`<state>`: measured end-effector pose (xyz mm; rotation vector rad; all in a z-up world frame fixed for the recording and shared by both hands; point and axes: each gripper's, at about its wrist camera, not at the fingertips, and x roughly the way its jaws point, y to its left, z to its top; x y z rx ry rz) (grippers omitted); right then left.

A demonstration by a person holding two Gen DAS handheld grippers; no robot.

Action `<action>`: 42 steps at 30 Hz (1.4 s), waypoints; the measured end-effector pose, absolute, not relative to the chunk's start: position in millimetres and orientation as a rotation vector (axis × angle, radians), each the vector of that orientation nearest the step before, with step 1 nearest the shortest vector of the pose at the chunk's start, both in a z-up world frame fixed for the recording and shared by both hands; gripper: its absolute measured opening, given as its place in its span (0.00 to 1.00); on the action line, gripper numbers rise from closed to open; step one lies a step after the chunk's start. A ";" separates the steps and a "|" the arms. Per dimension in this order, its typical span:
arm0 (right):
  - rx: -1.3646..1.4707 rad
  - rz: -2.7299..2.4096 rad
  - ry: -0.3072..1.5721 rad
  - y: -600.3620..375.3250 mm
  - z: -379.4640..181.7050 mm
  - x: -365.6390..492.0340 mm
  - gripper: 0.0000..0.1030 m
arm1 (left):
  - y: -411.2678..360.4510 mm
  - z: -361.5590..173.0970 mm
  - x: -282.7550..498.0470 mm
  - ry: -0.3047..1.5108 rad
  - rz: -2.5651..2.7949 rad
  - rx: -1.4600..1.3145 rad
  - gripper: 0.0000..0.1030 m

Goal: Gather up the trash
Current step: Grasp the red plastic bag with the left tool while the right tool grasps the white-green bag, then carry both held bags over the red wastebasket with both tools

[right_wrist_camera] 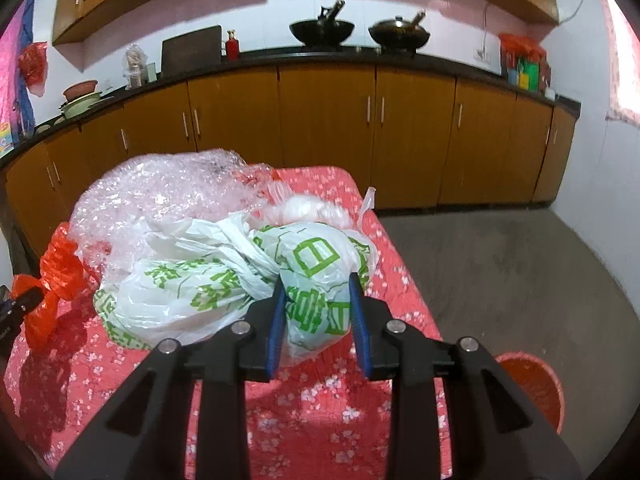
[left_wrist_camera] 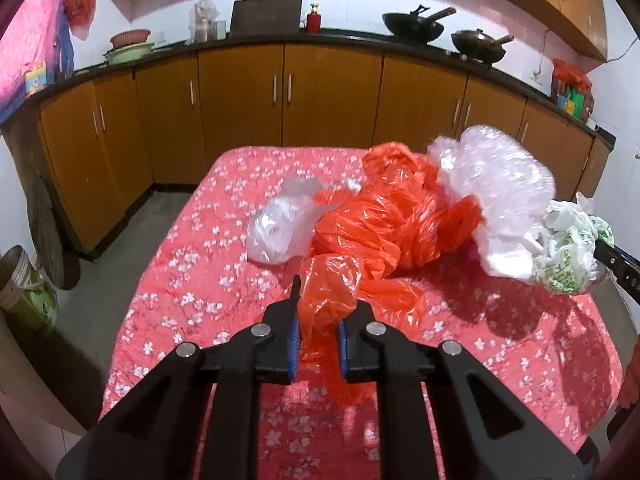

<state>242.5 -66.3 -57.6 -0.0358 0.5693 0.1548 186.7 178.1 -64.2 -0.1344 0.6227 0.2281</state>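
Observation:
A heap of trash lies on a table under a red flowered cloth point(left_wrist_camera: 188, 280). My left gripper point(left_wrist_camera: 320, 320) is shut on a fold of the orange plastic bag point(left_wrist_camera: 380, 224), which bunches between the blue pads. Beside the orange bag sit a clear plastic bag point(left_wrist_camera: 276, 228) and a wad of bubble wrap point(left_wrist_camera: 496, 176). In the right wrist view, my right gripper point(right_wrist_camera: 318, 296) is shut on a white bag with green print point(right_wrist_camera: 312, 280), lifted a little off the cloth point(right_wrist_camera: 340, 400). The bubble wrap point(right_wrist_camera: 160, 196) sits behind it and the orange bag point(right_wrist_camera: 56, 276) to its left.
An orange bucket point(right_wrist_camera: 532, 384) stands on the grey floor right of the table. Brown cabinets point(left_wrist_camera: 240, 100) line the far wall, with woks point(left_wrist_camera: 412, 26) on the dark counter. A green-labelled container point(left_wrist_camera: 24, 288) stands on the floor at the left.

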 end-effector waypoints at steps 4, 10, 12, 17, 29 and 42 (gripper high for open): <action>-0.043 0.157 0.546 -66.7 -47.2 234.5 0.28 | 175.4 -55.7 180.9 0.597 0.223 -0.136 0.14; -0.033 0.140 0.535 -79.0 -39.5 222.0 0.28 | 174.2 -43.4 168.9 0.567 0.228 -0.137 0.14; -0.026 0.132 0.528 -87.3 -37.2 214.9 0.28 | 174.9 -38.8 165.2 0.557 0.230 -0.141 0.14; -0.016 0.114 0.498 -101.1 -25.9 200.3 0.28 | 171.1 -24.0 156.3 0.524 0.225 -0.142 0.14; 0.032 0.009 0.442 -174.3 -6.2 174.3 0.28 | 103.8 7.7 157.0 0.475 0.098 -0.114 0.13; 0.094 -0.325 0.531 -348.9 -52.5 154.7 0.28 | -88.3 -19.5 198.3 0.584 -0.251 -0.093 0.14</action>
